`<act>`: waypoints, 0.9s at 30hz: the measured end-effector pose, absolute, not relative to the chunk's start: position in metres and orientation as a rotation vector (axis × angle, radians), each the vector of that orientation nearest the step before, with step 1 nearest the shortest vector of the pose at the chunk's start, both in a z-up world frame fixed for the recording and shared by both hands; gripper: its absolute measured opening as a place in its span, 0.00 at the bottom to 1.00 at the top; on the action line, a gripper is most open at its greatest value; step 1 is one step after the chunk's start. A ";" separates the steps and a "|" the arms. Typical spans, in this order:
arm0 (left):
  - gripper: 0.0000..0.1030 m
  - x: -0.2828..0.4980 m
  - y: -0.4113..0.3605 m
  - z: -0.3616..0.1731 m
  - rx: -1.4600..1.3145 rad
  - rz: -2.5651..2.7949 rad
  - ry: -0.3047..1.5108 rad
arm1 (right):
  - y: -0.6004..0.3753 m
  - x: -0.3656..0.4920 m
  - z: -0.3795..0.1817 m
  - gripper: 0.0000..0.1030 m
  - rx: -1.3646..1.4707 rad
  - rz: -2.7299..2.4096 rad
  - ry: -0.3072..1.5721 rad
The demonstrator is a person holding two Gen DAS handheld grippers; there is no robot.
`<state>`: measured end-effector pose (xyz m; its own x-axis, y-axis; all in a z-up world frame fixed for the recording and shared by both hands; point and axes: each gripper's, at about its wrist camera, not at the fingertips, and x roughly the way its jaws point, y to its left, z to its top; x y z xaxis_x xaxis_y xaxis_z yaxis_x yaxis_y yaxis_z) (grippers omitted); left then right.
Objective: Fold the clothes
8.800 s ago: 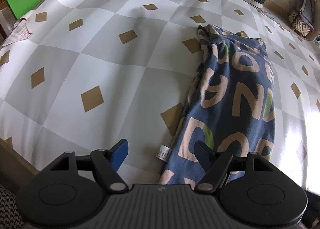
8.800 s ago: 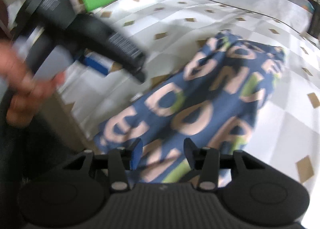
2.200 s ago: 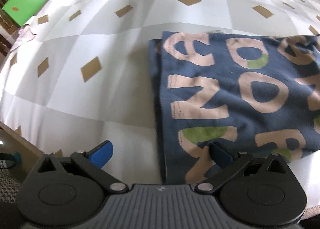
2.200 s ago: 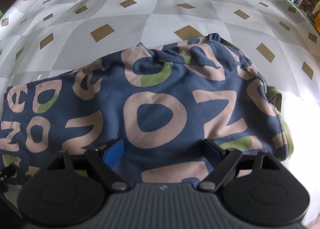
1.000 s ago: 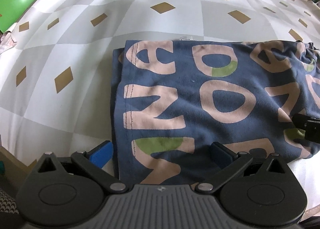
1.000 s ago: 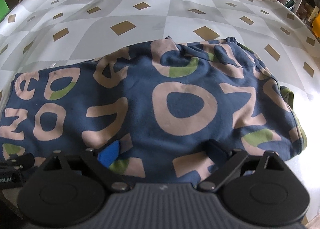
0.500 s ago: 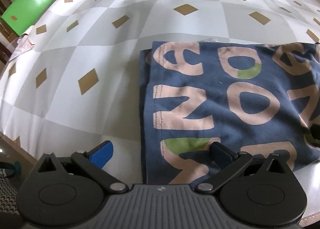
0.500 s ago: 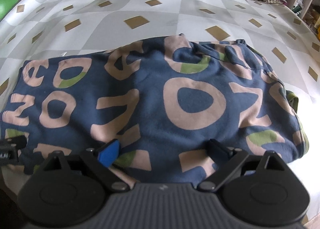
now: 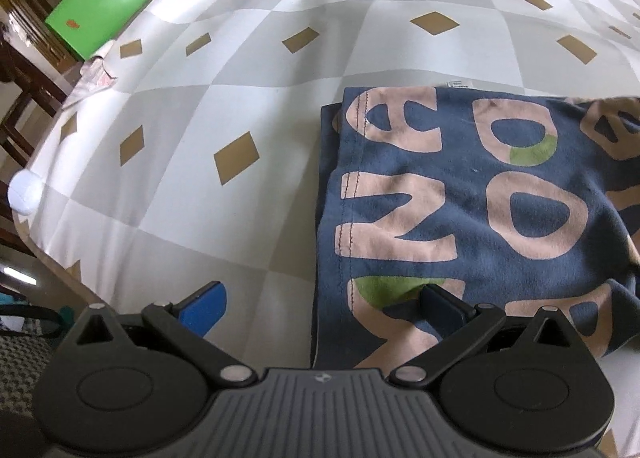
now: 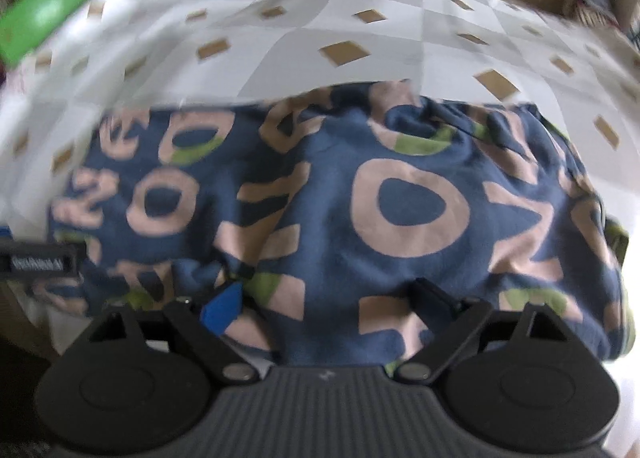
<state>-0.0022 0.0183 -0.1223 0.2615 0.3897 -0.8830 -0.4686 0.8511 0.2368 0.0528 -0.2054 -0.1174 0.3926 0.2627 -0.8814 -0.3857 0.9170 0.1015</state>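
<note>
Item: blue printed garment [image 9: 472, 218], navy knit with large pink letters and green patches. It lay folded in layers on the bed [image 9: 280, 70], near the front edge, long side across both views. A stitched hem ran down its left end, with a lower layer peeking out beside it. A small white label [image 9: 458, 83] showed at the far edge. The right end [image 10: 580, 194] was bunched and rounded, less tidy than the left.

Handling, as judged: soft, light, limp cloth; no stiffness, not fragile. It would sag and slide over itself if lifted by one layer only. Best hold looked to be the near edge, pinching all layers together, one grip toward each end, so the fold carries evenly.

Left gripper [image 9: 320, 308]: jaws stood wide, holding nothing; the blue pad hung over bare sheet, the dark pad over the garment's near left corner.

Right gripper [image 10: 324, 304]: jaws stood wide but had just been closing a little; cloth lay between and beneath them, pads not pressing on it. The view was blurred.

Surroundings: bed cover checked grey and white with tan diamonds. A green bin [image 9: 108, 10] stood beyond the far left corner; a white ball [image 9: 25, 193] sat at the left edge.
</note>
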 end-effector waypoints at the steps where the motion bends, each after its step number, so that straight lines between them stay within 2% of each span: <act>1: 1.00 -0.003 0.021 -0.121 -0.096 0.581 1.169 | -0.212 0.054 -0.115 0.83 -0.098 0.405 1.090; 11: 1.00 0.004 0.009 -0.114 -0.182 0.485 1.136 | -0.287 0.081 -0.107 0.83 0.114 0.181 1.052; 16: 1.00 0.009 -0.010 -0.121 -0.130 0.403 1.148 | -0.306 0.100 -0.109 0.83 0.075 0.104 1.029; 20: 1.00 0.010 -0.017 -0.127 -0.093 0.374 1.154 | -0.330 0.118 -0.123 0.83 0.092 0.034 1.081; 27: 1.00 0.003 -0.004 -0.130 -0.165 0.369 1.167 | -0.351 0.127 -0.136 0.82 0.064 -0.048 1.079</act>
<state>0.0031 -0.0037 -0.1304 0.3419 0.1974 -0.9188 -0.3669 0.9281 0.0629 0.1266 -0.3507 -0.1358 0.4712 -0.0077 -0.8820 0.0705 0.9971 0.0289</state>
